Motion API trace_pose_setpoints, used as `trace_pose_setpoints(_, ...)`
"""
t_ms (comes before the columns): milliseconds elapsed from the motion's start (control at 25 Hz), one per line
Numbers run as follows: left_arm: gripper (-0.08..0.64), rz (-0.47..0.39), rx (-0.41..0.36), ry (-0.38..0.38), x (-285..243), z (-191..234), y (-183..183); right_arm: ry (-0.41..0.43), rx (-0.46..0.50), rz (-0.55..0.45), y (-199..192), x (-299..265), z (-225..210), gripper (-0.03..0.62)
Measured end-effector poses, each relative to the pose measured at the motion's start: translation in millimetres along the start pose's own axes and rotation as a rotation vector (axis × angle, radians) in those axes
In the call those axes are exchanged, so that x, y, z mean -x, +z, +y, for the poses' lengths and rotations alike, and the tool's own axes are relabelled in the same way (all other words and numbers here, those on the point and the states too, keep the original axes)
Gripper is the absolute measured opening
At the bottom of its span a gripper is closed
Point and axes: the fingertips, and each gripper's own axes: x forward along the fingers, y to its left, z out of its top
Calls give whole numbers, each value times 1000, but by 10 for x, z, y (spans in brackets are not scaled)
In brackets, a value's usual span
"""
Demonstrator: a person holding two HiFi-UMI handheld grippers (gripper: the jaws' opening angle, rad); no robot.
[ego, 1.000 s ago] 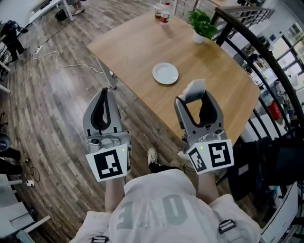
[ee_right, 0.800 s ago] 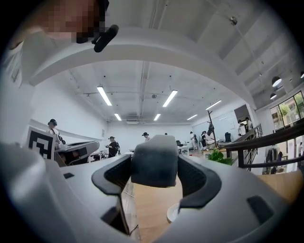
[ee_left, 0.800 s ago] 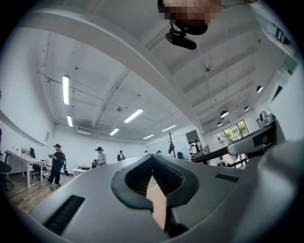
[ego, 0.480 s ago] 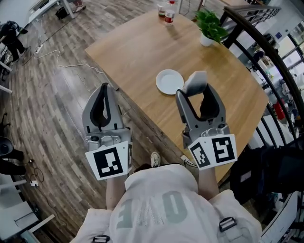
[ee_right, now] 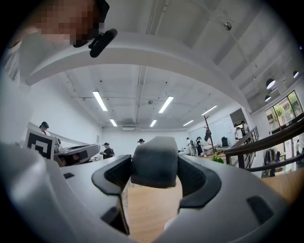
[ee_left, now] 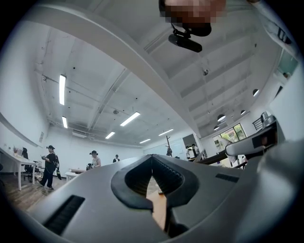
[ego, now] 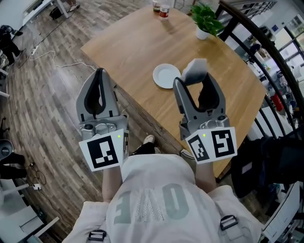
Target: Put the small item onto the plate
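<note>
Head view: right gripper [ego: 194, 81] grasps a grey block [ego: 194, 69] just right of the plate [ego: 166, 76]; left gripper [ego: 99, 72], clenched empty, well left of it.

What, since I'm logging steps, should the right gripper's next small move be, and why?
Probably shift the right gripper slightly left until the gray item hangs over the plate. The jaws clamp the item, and in the head view it appears just right of the plate, not above it.

Open-plan office or lab. Wood-plank floor [ego: 42, 109] under me, a wooden table [ego: 137, 52] at my twelve o'clock with a potted plant [ego: 205, 21], white desks [ego: 42, 5] at ten o'clock, ceiling strip lights [ee_left: 61, 89], people [ee_left: 49, 166] standing about.
</note>
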Motion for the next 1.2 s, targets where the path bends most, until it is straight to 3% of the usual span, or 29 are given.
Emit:
trace_pose_setpoints(240,9,-92,25,-52,-212,-91,225,-49,63,-42,205,25,-59,313)
trace_pose_setpoints(480,9,-76,39,-85,-342,-137,196,-89,80,-38,217,-8,-166,313)
trace_pose_setpoints(680,9,-59,34,-93,-430,-114,53,-91,36,-25,207,-133,-249,313)
trace_pose_setpoints(800,9,-19,30,-92,-484,-89,-116,-107,80,-5,187,-298,-329,313)
trace_pose_setpoints(960,9,19,39,-94,-524,-125,-275,-128,130,49,-10,-550,-531,313)
trace_pose_setpoints(1200,9,74,49,-92,-549,-32,-550,-119,107,213,-783,-1067,-755,313)
